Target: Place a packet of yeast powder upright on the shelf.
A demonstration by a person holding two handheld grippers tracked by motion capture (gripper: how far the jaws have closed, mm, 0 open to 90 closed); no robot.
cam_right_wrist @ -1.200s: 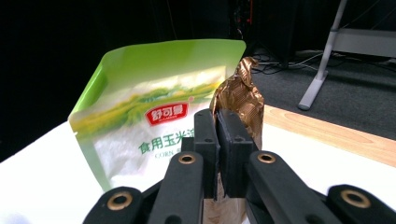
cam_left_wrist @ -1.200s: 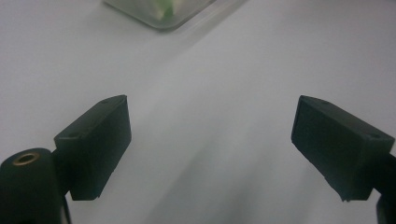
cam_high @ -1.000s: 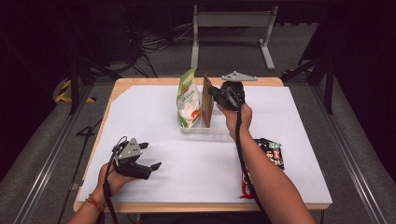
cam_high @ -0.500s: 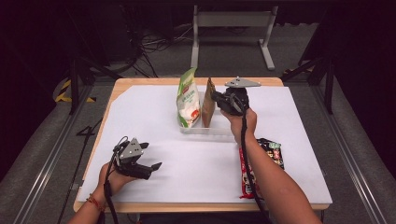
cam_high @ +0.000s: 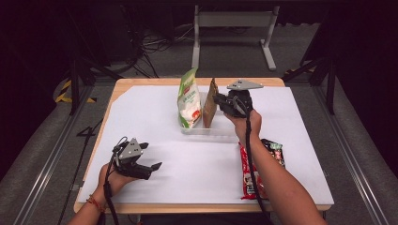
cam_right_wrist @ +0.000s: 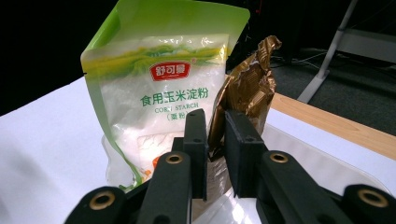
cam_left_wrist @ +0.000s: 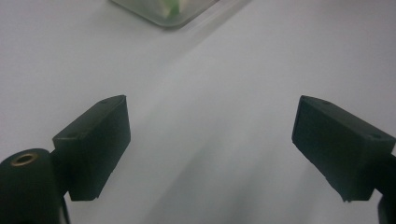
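Down by your near edge, your left gripper rests on the white table with its jaws spread wide and nothing between them. Over to the right lie red snack packs. Farther out, your right gripper has just been opening its jaws; the gold bag sits in the small gap between them. It stands tall in the clear tray, long side up, beside the green cornstarch bag. Behind the table stand a dark floor and a metal frame.

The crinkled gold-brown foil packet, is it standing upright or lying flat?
Upright: the crinkled gold-brown foil packet stands on edge in the clear plastic tray, beside the green-and-white corn starch bag.
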